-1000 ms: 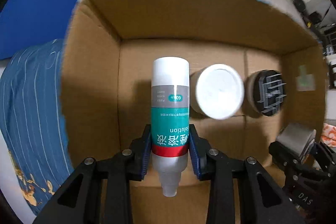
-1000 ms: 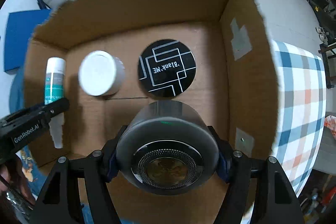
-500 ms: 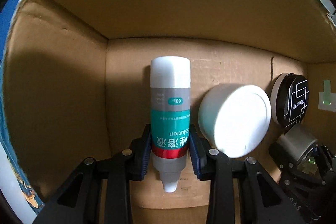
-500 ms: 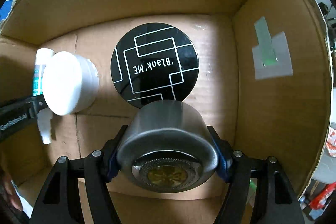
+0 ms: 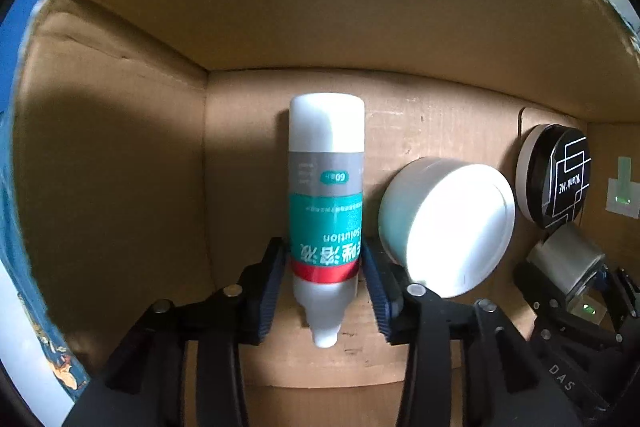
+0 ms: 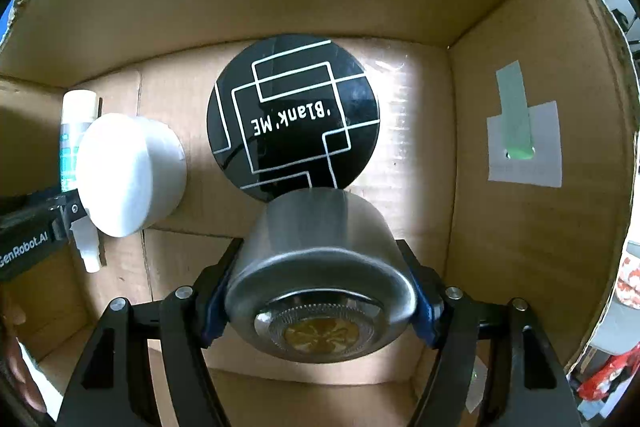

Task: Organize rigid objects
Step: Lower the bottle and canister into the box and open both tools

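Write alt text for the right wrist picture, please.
The right gripper, its jaws opening, has a silver metal canister between them, low inside a cardboard box. Beyond lie a black round tin, a white jar and a bottle.

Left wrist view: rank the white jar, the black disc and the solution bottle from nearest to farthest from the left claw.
1. Solution bottle: between the opening jaws of the left claw.
2. White jar: just right.
3. Black disc: far right, beyond the jar.

A strip of green tape (image 6: 516,115) over a grey patch (image 6: 524,147) on the side wall, blue patterned fabric (image 5: 24,267) at left, red-and-white clutter (image 6: 628,283) at far right.
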The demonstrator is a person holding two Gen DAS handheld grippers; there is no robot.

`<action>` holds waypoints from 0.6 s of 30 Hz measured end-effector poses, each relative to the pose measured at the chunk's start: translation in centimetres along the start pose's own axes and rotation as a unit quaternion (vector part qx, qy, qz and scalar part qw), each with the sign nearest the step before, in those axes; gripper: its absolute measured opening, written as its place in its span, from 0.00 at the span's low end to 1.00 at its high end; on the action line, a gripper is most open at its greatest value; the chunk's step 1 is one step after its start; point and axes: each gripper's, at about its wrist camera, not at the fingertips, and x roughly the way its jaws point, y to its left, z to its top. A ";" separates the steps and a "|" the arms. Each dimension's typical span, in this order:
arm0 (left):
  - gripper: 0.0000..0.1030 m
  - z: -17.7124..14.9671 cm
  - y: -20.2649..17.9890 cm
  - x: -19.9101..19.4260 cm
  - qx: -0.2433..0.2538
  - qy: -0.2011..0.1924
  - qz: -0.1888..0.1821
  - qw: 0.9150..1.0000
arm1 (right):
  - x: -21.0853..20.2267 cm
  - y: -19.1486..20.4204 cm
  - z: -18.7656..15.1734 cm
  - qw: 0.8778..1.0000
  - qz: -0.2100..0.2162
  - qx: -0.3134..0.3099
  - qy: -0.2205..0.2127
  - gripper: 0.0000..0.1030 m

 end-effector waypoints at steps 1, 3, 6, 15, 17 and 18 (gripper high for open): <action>0.42 -0.1 -0.4 -0.3 0.000 -0.002 0.004 1.000 | -0.1 0.1 0.0 1.000 0.003 0.000 0.002 0.76; 0.49 -0.6 -0.5 -0.9 -0.002 -0.005 -0.006 1.000 | -0.9 0.1 0.0 1.000 0.009 0.000 0.002 0.78; 0.54 -1.5 -0.5 -1.7 -0.006 -0.010 -0.010 1.000 | -1.9 0.1 -0.4 1.000 0.018 -0.001 0.001 0.83; 0.85 -6.2 -0.6 -4.1 -0.014 -0.042 -0.050 0.998 | -4.8 0.9 -3.4 0.999 0.052 -0.005 -0.016 1.00; 0.88 -7.6 -0.4 -4.7 -0.014 -0.054 -0.052 0.997 | -5.8 1.0 -4.4 0.998 0.043 -0.009 -0.033 1.00; 0.89 -8.2 -0.4 -5.0 -0.014 -0.060 -0.053 0.997 | -6.3 1.1 -4.8 0.998 0.040 -0.010 -0.039 1.00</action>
